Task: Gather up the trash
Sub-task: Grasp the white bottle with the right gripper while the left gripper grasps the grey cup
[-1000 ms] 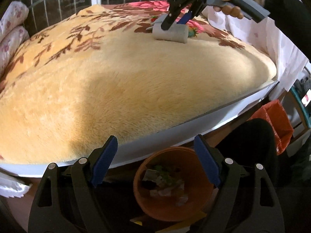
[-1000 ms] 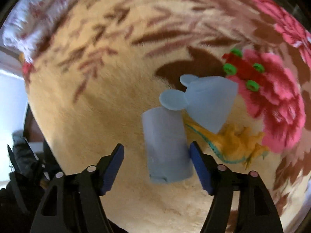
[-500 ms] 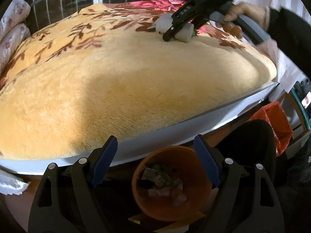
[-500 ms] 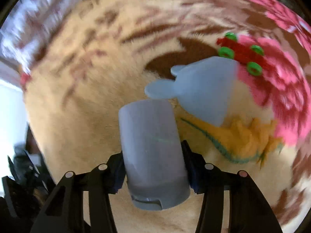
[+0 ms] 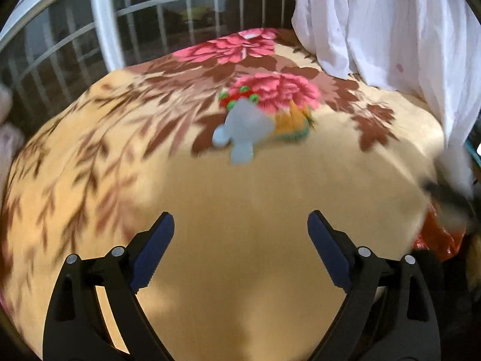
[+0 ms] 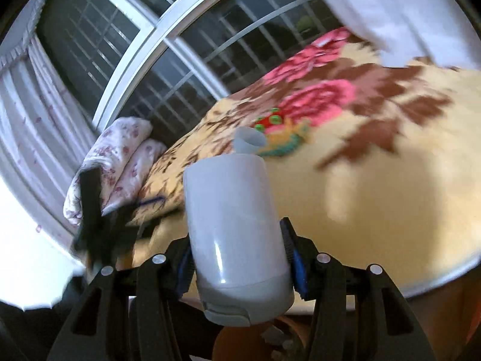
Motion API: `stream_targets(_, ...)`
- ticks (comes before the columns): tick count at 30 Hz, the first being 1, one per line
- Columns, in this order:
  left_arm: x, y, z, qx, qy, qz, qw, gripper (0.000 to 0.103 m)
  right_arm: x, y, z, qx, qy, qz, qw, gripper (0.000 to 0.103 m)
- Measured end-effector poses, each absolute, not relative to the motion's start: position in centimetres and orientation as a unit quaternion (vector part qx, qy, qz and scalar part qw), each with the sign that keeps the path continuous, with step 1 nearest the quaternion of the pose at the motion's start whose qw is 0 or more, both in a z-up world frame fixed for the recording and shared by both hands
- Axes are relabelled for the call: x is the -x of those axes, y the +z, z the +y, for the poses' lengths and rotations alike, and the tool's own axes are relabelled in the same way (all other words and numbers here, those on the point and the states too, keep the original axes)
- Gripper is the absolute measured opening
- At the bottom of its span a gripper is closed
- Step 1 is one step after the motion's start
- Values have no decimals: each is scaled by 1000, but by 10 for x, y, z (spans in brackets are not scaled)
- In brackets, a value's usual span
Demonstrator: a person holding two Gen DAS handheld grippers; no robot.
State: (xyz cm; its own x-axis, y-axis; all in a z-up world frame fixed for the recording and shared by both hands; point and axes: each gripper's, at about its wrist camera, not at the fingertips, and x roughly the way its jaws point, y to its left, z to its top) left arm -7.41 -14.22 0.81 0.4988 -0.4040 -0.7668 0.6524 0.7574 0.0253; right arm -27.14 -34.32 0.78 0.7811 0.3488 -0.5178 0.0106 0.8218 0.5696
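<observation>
My right gripper [image 6: 239, 258] is shut on a pale grey cylinder container [image 6: 234, 225], held tilted above the bed's near edge. The rim of an orange bin [image 6: 228, 343] with scraps inside shows just beneath it. A grey-blue eared cap [image 5: 240, 126] still lies on the floral blanket [image 5: 240, 198], beside a red toy with green wheels [image 5: 237, 97] and an orange plush [image 5: 293, 123]. My left gripper [image 5: 240, 231] hovers over the blanket, its jaws opening with nothing between them. The right gripper appears only as a blur [image 5: 448, 198] in the left wrist view.
White curtains [image 5: 375, 24] hang at the bed's far right. A barred window [image 6: 186, 69] runs behind the bed, with floral pillows [image 6: 117, 159] at its left end. An orange bag [image 5: 436, 237] sits past the bed's right edge.
The right gripper closed on the grey cylinder, lifted it off the blanket and swung it to the bed edge above the bin. The left gripper moved from over the bin onto the blanket.
</observation>
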Motion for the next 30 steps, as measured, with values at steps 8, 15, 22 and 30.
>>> stream_targets(8,-3,30,-216,-89,-260,437,856,88,306,-5,-354,-277,67,297,911,51)
stream_targets(15,-39,-5,-222,-54,-184,503,843,61,300,-5,-350,-285,95,286,910,51)
stream_targets(22,-21,-3,-210,-49,-231,475,848,19,299,-9,-351,-295,103,279,908,51)
stream_targets(30,10,15,-175,-23,-255,429,866,8,301,-2,-331,-269,89,279,918,51)
